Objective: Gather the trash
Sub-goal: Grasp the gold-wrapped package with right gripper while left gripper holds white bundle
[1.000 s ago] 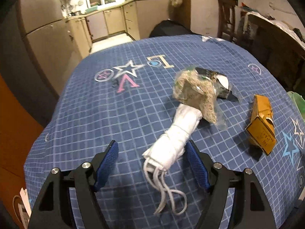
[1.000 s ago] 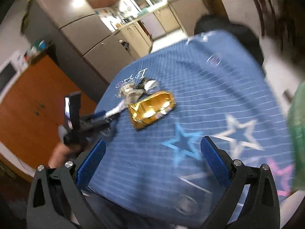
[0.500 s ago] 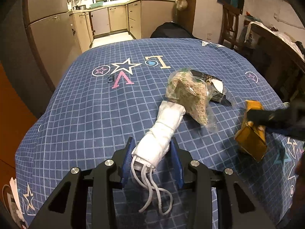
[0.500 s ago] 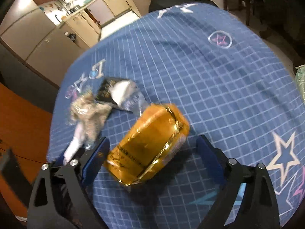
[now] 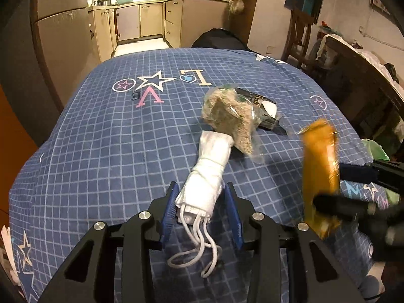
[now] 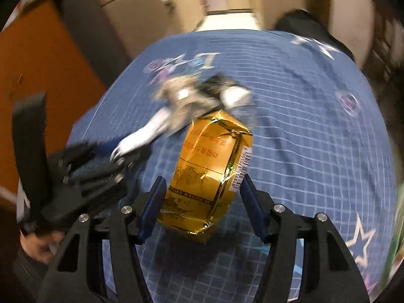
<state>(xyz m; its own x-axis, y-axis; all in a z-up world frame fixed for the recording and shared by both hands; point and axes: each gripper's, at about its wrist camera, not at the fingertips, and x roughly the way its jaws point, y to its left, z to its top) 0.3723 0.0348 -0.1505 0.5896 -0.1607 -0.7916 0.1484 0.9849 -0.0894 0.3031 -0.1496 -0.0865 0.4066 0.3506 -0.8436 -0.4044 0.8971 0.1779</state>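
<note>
Left wrist view: the left claw [image 5: 202,208] clamps the rolled white cloth bundle [image 5: 207,174]; the right claw [image 6: 202,208], jaws just closing, grips the gold foil packet [image 6: 209,174] for removal.

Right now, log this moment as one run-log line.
left gripper: shut on white rolled bundle | right gripper: jaws just closing, shut on gold foil packet, lifted | clear bag: on blue tablecloth

White bundle [image 5: 207,174] between blue fingers [image 5: 169,207]
</note>
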